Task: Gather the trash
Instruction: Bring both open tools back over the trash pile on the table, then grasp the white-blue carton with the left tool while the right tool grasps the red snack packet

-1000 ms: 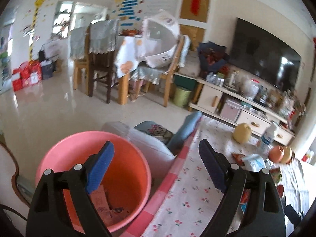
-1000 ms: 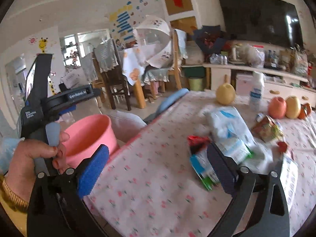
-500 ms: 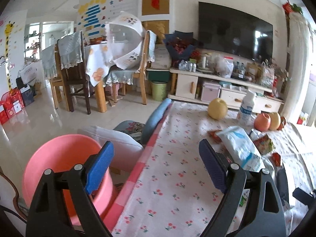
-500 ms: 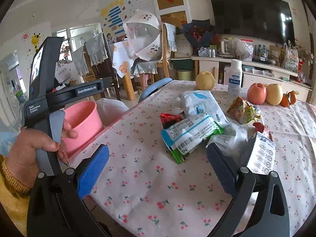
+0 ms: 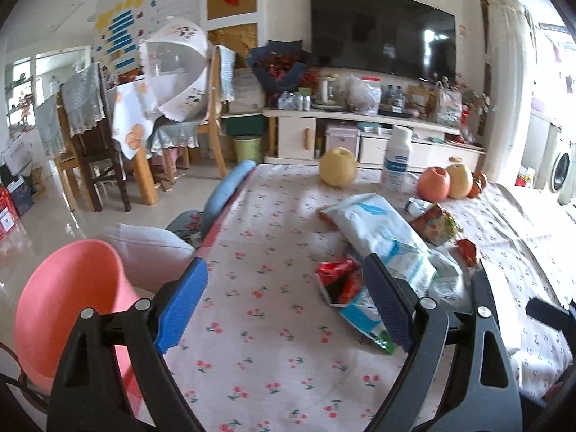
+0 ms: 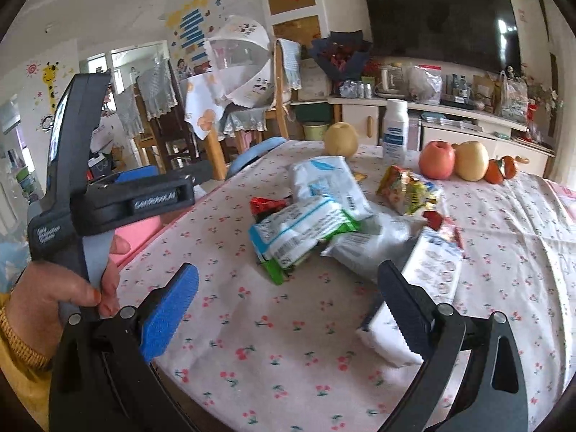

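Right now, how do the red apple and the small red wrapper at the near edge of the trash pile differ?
The red apple is round, whole and smooth; the red wrapper is flat, crinkled and shiny. The apple stands at the far side of the table beside a yellow fruit, apart from the pile; the wrapper lies tucked against the white-and-green packet. Both are reddish and rest on the cherry-print tablecloth.

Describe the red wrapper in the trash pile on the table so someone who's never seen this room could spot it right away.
Start at the table with the cherry-print cloth and find the wrapper pile in its middle. At the pile's near-left edge, the small red wrapper peeks out beside the blue-and-white pack with a green edge. It is shiny red foil, unlike the pale packs around it.
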A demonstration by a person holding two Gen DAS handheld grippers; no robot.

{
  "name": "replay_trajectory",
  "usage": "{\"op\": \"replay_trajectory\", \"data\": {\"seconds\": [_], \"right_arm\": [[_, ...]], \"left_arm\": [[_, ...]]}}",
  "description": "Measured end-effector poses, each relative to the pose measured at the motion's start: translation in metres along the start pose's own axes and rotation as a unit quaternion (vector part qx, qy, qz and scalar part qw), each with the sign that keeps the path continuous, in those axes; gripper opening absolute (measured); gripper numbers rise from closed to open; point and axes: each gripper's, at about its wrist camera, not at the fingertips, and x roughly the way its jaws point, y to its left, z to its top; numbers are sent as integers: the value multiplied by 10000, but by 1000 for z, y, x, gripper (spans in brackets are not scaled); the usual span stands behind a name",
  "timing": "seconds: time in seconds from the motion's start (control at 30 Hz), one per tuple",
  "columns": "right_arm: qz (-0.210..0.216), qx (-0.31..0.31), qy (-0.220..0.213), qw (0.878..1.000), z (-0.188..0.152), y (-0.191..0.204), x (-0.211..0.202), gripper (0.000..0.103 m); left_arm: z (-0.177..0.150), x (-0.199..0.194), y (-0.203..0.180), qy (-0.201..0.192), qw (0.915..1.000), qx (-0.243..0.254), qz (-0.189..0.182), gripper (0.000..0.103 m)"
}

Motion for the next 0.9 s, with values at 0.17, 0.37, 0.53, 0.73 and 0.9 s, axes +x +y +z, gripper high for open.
{"op": "replay_trajectory", "data": {"seconds": [0.17,0.37,0.53,0.73,0.9], "right_arm": [[-178,143,-152,9996,9,-26,-14,98],[-374,461,-331,9977,20,-66,-30,98],[-622,653,-344,9953,25,-98,-36,98],[-792,1068,-204,9909,28,-138,-35,98],[-951,1504,15,9840,28,-172,-28,98]], "left_arm": [[-4,4,-20,120,9996,119,-221,88],[-7,4,-43,192,9983,246,-497,88],[-9,4,-65,277,9960,432,-737,88],[-14,2,-96,383,9897,771,-1143,88],[-23,1,-132,632,9769,1238,-1623,88]]}}
